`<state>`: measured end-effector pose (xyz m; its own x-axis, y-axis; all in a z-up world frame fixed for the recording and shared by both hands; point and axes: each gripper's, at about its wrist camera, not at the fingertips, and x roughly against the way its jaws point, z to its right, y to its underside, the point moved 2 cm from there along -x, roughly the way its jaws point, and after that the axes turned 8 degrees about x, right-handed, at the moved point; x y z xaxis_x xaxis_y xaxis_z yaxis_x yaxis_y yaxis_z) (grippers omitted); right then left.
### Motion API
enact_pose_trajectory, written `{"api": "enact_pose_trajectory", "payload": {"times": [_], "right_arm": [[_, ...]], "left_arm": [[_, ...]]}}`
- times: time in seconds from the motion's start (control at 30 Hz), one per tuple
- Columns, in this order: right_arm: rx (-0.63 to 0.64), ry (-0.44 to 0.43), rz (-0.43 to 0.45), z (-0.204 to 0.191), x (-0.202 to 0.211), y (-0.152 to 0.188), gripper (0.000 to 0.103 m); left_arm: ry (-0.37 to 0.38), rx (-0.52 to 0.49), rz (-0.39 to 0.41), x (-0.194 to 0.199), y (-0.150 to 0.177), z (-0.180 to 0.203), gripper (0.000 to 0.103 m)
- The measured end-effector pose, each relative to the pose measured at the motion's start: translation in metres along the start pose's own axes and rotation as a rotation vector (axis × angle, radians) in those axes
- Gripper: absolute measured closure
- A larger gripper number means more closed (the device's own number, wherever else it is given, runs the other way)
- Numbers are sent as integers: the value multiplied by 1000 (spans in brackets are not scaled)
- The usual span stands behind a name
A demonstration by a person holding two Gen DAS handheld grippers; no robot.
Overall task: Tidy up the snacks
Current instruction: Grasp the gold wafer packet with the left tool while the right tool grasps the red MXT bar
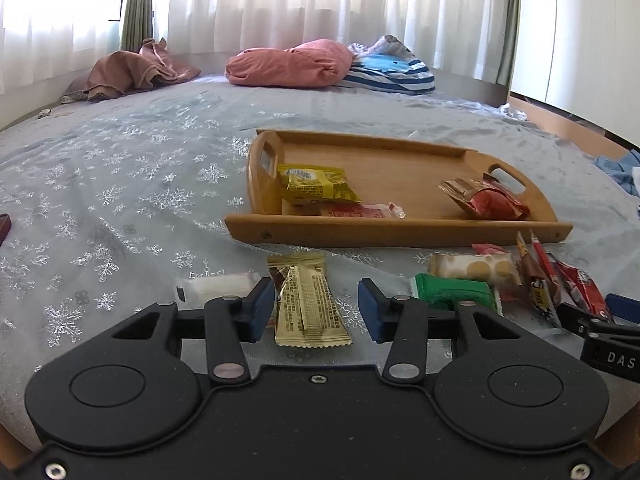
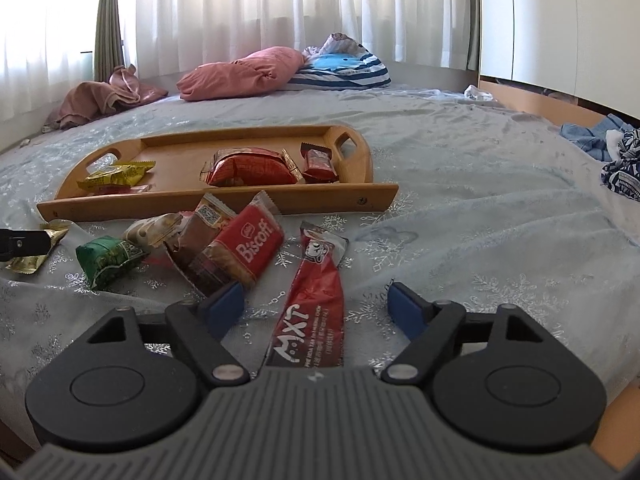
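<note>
- The left gripper (image 1: 316,310), black with blue-padded fingers (image 1: 262,304), sits low over a pale blue bedspread printed with silver snowflakes (image 1: 120,208). Its fingers are spread apart, one on either side of a gold foil snack packet (image 1: 306,304) lying flat on the spread; whether the pads touch the packet cannot be told.
- The right gripper (image 2: 316,312) has its blue-padded fingers (image 2: 408,312) spread wide, holding nothing. A long red snack stick wrapper with white lettering (image 2: 316,300) lies on the spread between them, apart from both pads.
- Just left of the stick is a loose pile: a red Biscoff biscuit packet (image 2: 248,248), a brown wrapper (image 2: 204,232) and a green foil packet (image 2: 110,260).
- Beyond the pile stands a light wooden tray with cut-out handles (image 2: 224,200). Inside it lie a yellow snack packet (image 2: 116,176) at the left end, a large red and gold packet (image 2: 252,168) near the middle and a small dark red bar (image 2: 320,164) at the right end.
- At the far edge of the bed lie a pink pillow (image 2: 240,74) and a blue striped cushion (image 2: 344,66), in front of white curtains (image 2: 280,8).
</note>
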<state>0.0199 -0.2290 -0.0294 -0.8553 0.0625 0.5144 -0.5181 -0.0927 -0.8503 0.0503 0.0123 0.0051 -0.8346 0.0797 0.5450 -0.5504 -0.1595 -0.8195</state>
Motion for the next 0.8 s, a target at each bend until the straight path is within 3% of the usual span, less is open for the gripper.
{"api": "enact_pose_trajectory", "payload": {"times": [0.3, 0.53, 0.8], "right_arm": [[12, -1, 5, -6, -4, 1, 21], [11, -4, 7, -6, -3, 1, 22], [-57, -25, 24, 3, 3, -6, 50]], "left_arm": [[32, 26, -62, -16, 2, 3, 59], [26, 42, -47, -16, 1, 3, 60], [11, 89, -53, -23, -6, -7, 68]]}}
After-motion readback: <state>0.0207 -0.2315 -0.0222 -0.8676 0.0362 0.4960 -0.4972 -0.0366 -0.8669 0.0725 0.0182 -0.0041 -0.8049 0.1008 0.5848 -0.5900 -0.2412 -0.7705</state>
